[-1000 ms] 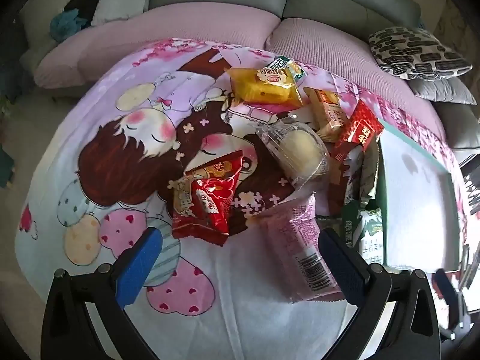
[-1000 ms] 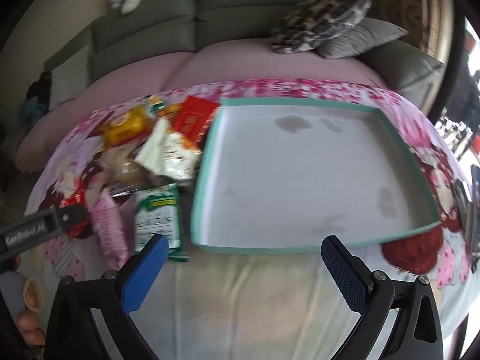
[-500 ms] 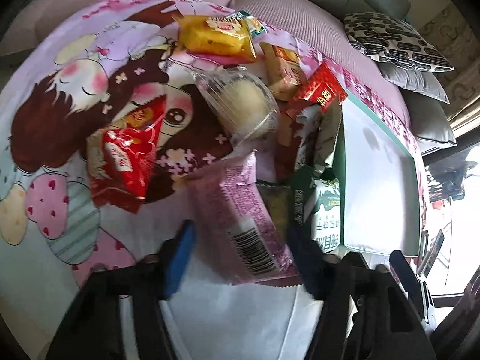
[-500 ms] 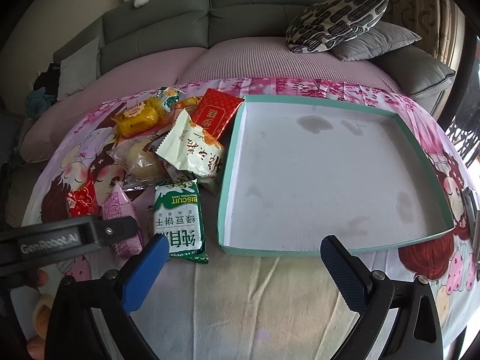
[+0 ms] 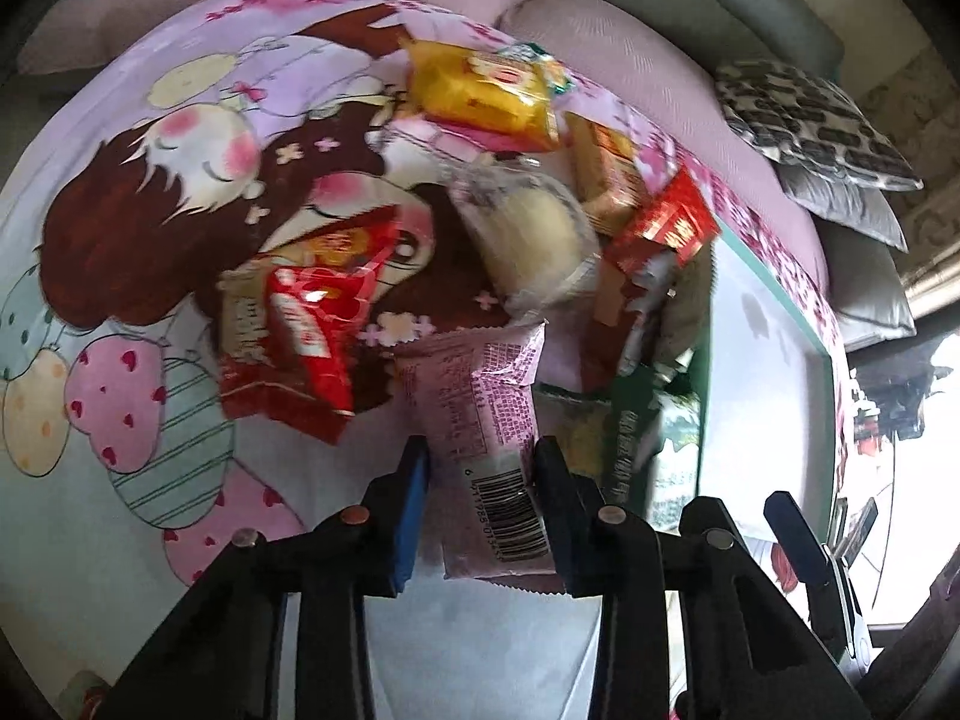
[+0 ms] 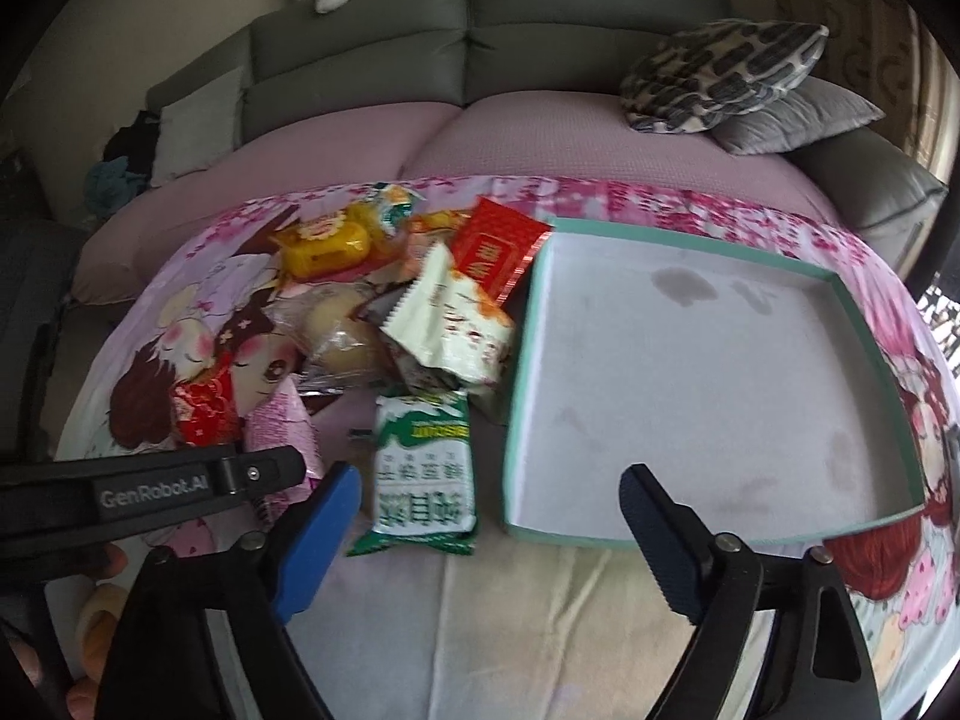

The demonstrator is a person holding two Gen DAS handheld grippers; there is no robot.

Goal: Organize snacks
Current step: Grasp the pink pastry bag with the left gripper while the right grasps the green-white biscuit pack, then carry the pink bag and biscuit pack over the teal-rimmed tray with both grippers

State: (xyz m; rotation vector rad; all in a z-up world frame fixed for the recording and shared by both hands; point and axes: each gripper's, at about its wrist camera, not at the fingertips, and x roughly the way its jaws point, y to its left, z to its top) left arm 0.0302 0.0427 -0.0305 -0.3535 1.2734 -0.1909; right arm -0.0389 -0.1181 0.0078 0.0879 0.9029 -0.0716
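Cartoon cloth (image 5: 150, 228), pink packet (image 5: 480, 420) clamped in left claw (image 5: 480, 504)

Left tongs closed on pink packet; right tongs narrowed.

The left tongs (image 5: 480, 480), wide open a second ago with the pink snack packet (image 5: 480, 408) lying ahead of them, have closed until both pads press its barcode end. The right tongs (image 6: 486, 504) have just been closing partway from full spread, with the green biscuit packet (image 6: 423, 474) now lying between their fingers, untouched.
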